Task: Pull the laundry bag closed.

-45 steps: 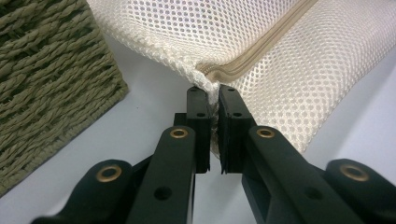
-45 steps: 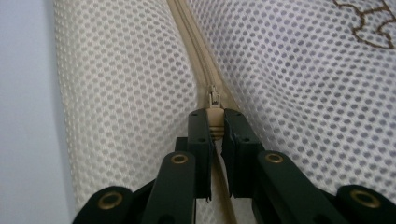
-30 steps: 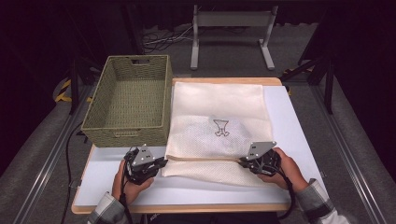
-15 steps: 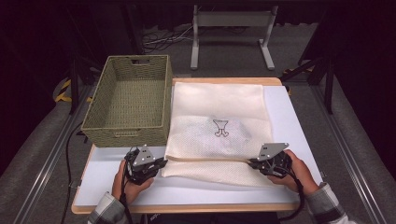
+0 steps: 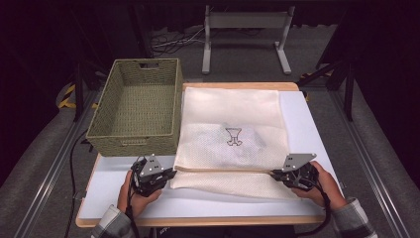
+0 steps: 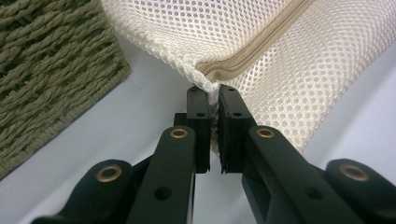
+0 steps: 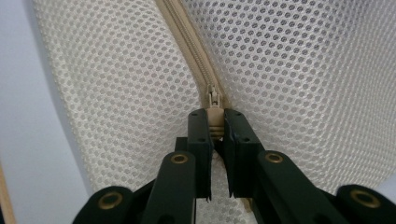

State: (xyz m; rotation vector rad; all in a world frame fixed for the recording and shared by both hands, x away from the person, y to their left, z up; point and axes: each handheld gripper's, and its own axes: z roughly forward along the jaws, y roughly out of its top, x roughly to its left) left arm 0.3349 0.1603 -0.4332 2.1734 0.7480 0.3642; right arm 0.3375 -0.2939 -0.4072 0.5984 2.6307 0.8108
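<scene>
Left tongs (image 6: 213, 100): near-left of the desk (image 5: 114, 198), pressed together on the left end of the mesh laundry bag (image 5: 233, 139) where its zipper (image 6: 254, 51) ends; the fabric bunches between the jaws. In the high view these tongs (image 5: 171, 173) sit just in front of the basket's near wall.

Right tongs (image 7: 215, 122): pinching the zipper pull (image 7: 214, 114); in the high view they (image 5: 274, 174) meet the bag near its right edge.

Desk: white top, wood rim. A bare strip runs along the near edge in front of both hands; a narrow bare band lies right of the bag.

Mesh laundry bag: cream, flat, centre of the desk, reaching the far edge. Zipper runs across it near the front, between the two tongs. A small dark printed mark (image 5: 233, 136) shows mid-bag; its design is too small to read.

Wicker basket (image 5: 136, 111): olive-green, rectangular, far-left, touching or just beside the bag's left edge; it overhangs the desk's left side.

Beyond the desk: a grey metal stand (image 5: 245, 34) and cables (image 5: 171, 44) on a dark floor, dimly lit.
</scene>
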